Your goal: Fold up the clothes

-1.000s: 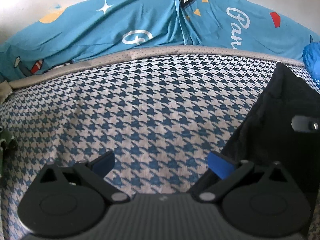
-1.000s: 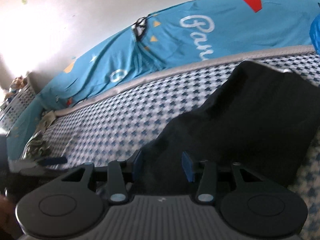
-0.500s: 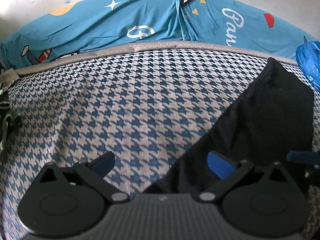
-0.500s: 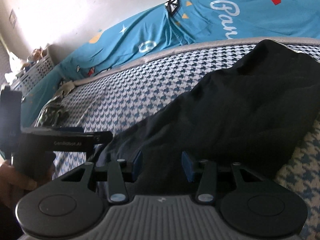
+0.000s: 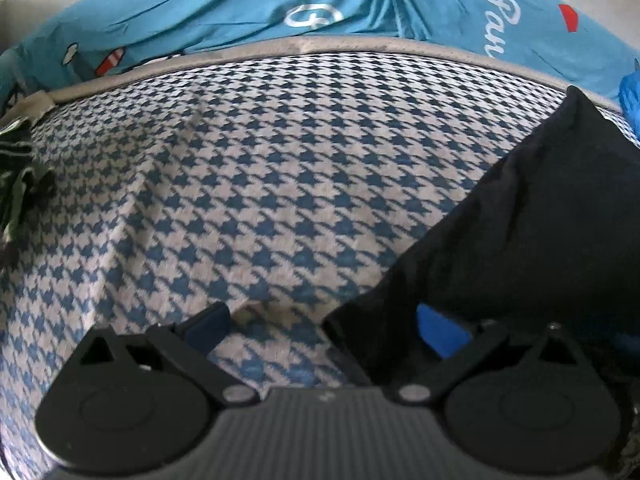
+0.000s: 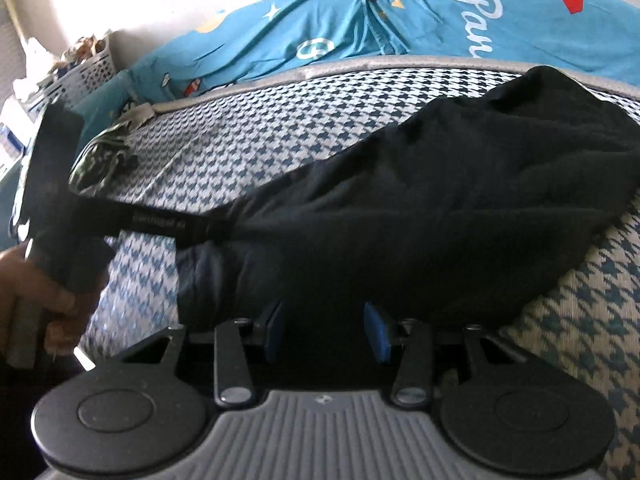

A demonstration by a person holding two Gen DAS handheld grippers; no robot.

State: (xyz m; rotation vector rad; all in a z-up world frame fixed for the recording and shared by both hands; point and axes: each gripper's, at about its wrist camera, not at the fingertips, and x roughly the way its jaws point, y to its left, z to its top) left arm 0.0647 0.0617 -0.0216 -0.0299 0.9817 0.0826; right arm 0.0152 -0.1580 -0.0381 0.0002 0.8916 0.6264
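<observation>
A black garment (image 6: 440, 208) lies bunched on the houndstooth bed cover (image 6: 256, 136). Its near edge sits between the blue pads (image 6: 376, 332) of my right gripper (image 6: 325, 330), which is shut on the cloth. In the left wrist view the same black garment (image 5: 532, 216) fills the right side. Its lower corner reaches in between the fingers of my left gripper (image 5: 324, 330), near the right pad (image 5: 440, 336). That gripper stands wide open and the pads press on nothing. From the right wrist view, the left gripper (image 6: 200, 228) comes in from the left, a hand (image 6: 36, 292) holding it, tips at the garment's left end.
A blue printed sheet (image 5: 320, 12) runs along the bed's far side against the wall. A dark green cloth (image 5: 20, 176) lies at the left edge of the bed. A white basket (image 6: 84, 72) stands beyond it. A blue bag (image 5: 630, 100) sits at the far right.
The black garment has been dragged left across the bed. In the left wrist view its corner now lies between the open fingers. The left gripper has closed in on the garment's left end.
</observation>
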